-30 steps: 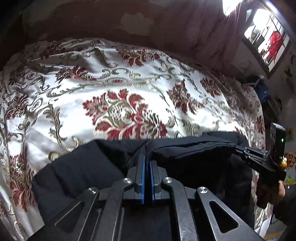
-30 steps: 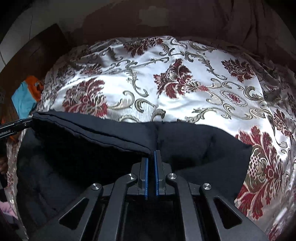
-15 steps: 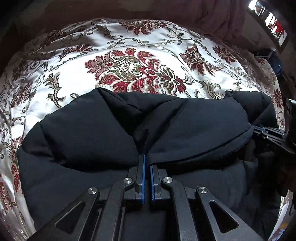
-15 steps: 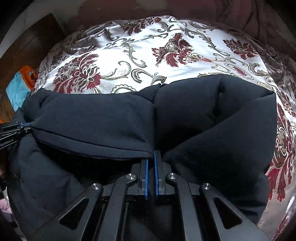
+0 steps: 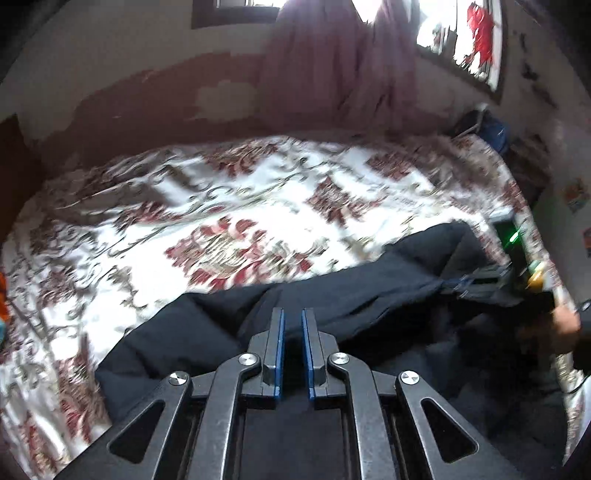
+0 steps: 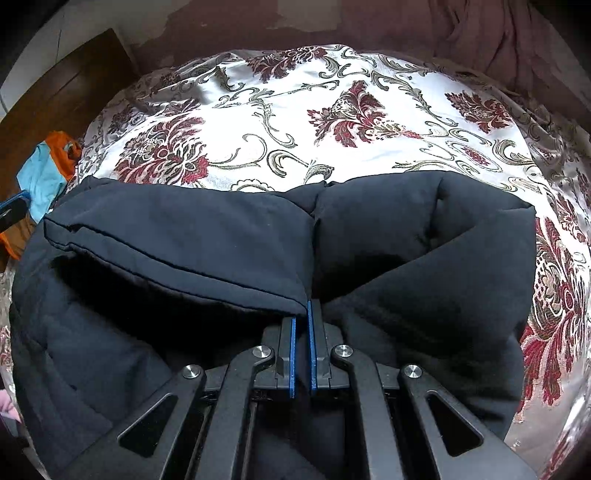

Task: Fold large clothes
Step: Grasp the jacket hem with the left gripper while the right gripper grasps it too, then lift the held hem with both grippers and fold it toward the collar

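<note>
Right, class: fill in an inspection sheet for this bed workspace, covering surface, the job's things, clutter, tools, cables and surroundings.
Surface: floral bedspread, shiny and slightly rumpled, covering the bed.
Job's things: black padded jacket lying on the near part of the bedspread, one edge folded back over itself.
Clutter: orange and blue cloth off the bed's left edge.
Tools: left tool has just been opening, nothing seen between its pads; right tool shut on the jacket's folded hem.
Cables: nothing seen.
Surroundings: purple curtain, bright window, wall with peeling paint.
</note>
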